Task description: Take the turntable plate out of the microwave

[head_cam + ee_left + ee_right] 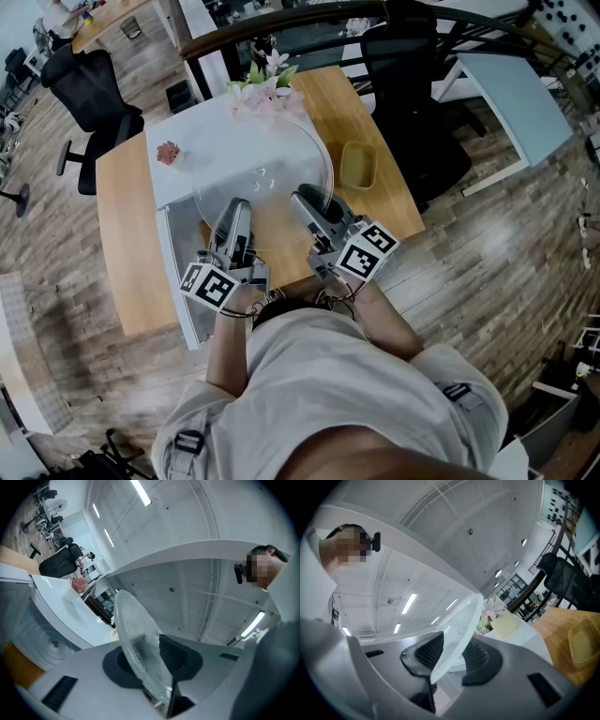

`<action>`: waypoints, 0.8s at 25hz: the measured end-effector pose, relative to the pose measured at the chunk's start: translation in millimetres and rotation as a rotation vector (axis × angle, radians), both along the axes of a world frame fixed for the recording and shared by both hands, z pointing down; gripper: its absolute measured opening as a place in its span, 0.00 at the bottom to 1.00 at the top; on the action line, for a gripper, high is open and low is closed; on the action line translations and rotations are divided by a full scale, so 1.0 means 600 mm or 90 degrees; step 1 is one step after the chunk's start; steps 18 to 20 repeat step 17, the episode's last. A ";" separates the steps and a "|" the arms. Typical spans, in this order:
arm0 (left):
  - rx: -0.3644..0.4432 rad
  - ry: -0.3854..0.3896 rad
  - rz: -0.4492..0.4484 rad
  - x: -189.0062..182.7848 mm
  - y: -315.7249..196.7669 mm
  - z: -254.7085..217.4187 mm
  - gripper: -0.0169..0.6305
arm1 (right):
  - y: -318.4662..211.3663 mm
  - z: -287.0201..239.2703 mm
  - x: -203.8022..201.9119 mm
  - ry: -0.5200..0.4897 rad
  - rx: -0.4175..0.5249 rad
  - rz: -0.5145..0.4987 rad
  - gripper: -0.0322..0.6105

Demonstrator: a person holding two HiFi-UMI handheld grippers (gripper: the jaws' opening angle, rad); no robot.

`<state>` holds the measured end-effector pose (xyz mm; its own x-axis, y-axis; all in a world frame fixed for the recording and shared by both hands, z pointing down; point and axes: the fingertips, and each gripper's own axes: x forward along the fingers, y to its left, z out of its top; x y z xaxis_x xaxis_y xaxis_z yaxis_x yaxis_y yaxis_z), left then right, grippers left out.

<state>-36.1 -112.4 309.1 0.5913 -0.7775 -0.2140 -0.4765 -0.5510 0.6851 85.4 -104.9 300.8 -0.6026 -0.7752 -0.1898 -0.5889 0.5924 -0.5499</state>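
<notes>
The clear glass turntable plate [267,173] is a wide round disc held roughly level over the white microwave [178,173] and the wooden table. My left gripper [236,210] clamps its near left rim. My right gripper [309,199] clamps the near right rim. In the left gripper view the plate [133,630] stands edge-on between the two ribbed pads [174,652], and the left gripper [152,654] is shut on it. In the right gripper view the plate's rim [464,620] is likewise pinched by the right gripper [450,652].
The microwave's door [173,272] hangs open towards me. A pink object [168,152] and a pot of flowers [267,84] sit on the microwave's top. A yellow-green tray [358,164] lies on the table [122,234] to the right. Office chairs [89,94] stand behind.
</notes>
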 end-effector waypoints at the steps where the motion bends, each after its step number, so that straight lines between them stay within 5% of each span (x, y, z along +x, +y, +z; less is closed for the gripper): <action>1: 0.000 0.000 0.001 0.001 0.000 0.001 0.20 | 0.000 0.001 0.001 0.001 0.000 0.001 0.23; 20: -0.006 -0.001 0.017 0.011 0.003 0.007 0.21 | 0.005 0.005 0.010 0.002 -0.007 0.011 0.23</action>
